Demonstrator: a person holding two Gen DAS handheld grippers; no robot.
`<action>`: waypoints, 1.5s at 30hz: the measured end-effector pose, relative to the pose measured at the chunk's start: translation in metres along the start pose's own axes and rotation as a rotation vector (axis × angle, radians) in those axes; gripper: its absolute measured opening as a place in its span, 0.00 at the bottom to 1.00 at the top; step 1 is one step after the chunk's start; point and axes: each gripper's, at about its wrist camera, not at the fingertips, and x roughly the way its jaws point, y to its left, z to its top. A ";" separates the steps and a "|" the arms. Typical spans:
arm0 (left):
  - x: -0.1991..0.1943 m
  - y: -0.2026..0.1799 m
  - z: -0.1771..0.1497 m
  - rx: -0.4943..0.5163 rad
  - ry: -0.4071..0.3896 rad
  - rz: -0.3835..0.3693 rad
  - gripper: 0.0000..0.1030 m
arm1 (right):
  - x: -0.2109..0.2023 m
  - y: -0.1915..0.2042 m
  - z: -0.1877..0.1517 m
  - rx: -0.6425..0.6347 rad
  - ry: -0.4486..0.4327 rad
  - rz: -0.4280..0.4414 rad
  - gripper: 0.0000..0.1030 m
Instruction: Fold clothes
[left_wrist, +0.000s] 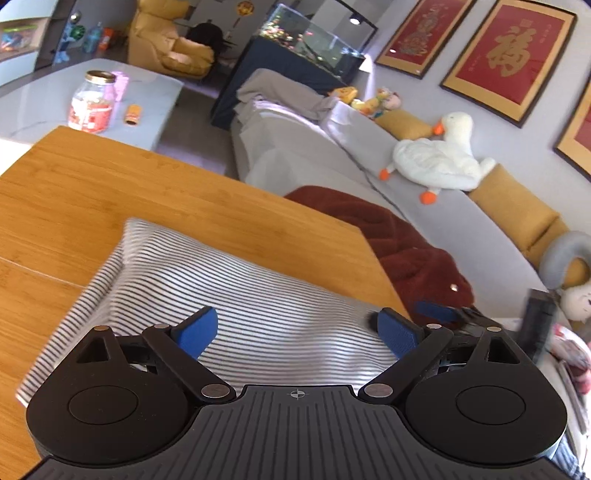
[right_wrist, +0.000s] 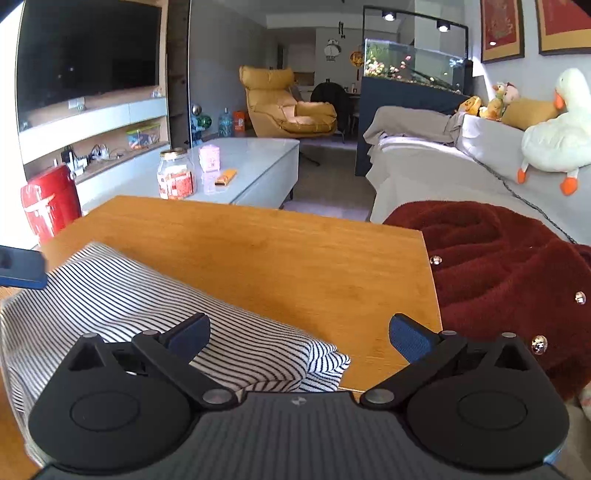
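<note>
A striped garment (left_wrist: 229, 295) is seen lying on a wooden table (left_wrist: 110, 184), already gathered into a thick, layered rectangle with its folded edges stacked at the near right corner (right_wrist: 321, 369). Both claws are held wide open above it and nothing is gripped: the left gripper (left_wrist: 295, 332) is spread over the middle of the cloth, and the right gripper (right_wrist: 299, 332) is spread over the near right corner, with bare table seen between its fingers. A dark red fleece garment (right_wrist: 498, 266) with shiny buttons is draped on the grey sofa (right_wrist: 424, 173) just beside the table's right edge.

The striped fabric is judged to be thin, light and limp; it will sag and slide apart if lifted by a single layer. A hold is best taken at the stacked corners, with all layers pinched together. The fleece is judged bulkier and springier, and less likely to hold a crease.
</note>
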 end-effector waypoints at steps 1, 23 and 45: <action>0.002 -0.003 -0.003 -0.003 0.018 -0.032 0.95 | 0.010 0.001 -0.002 -0.005 0.032 -0.001 1.00; 0.022 0.042 0.008 -0.053 0.004 0.124 0.95 | -0.054 0.047 -0.053 -0.063 0.118 0.125 1.00; 0.030 0.013 -0.020 0.029 0.079 0.004 0.95 | -0.038 0.040 -0.054 -0.103 0.087 -0.021 1.00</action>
